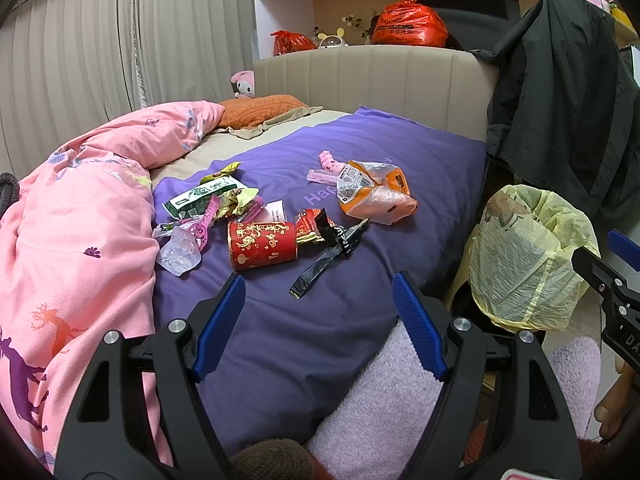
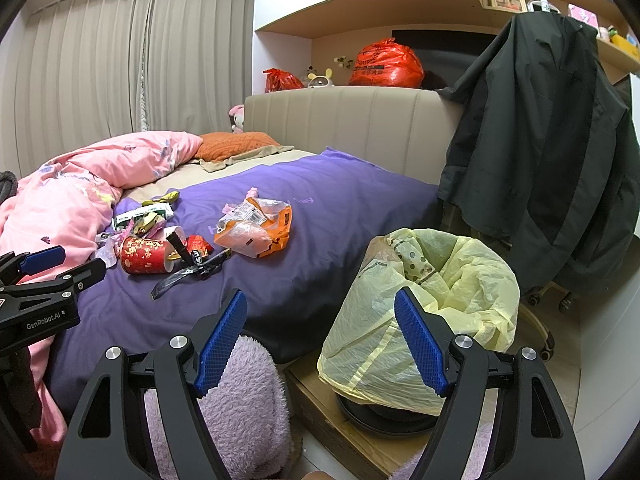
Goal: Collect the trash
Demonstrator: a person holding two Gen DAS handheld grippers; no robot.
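Left wrist view, left gripper (image 1: 318, 292) spread wide over purple blanket (image 1: 280, 320), holding nothing, right gripper (image 2: 320, 310) equally spread, empty

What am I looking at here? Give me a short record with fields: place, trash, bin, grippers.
place: bed with purple blanket
trash: red can, black wrapper, orange plastic bag, green wrappers, all lying on the blanket
bin: yellow-lined bin beside the bed
grippers: left gripper and right gripper, both open and empty
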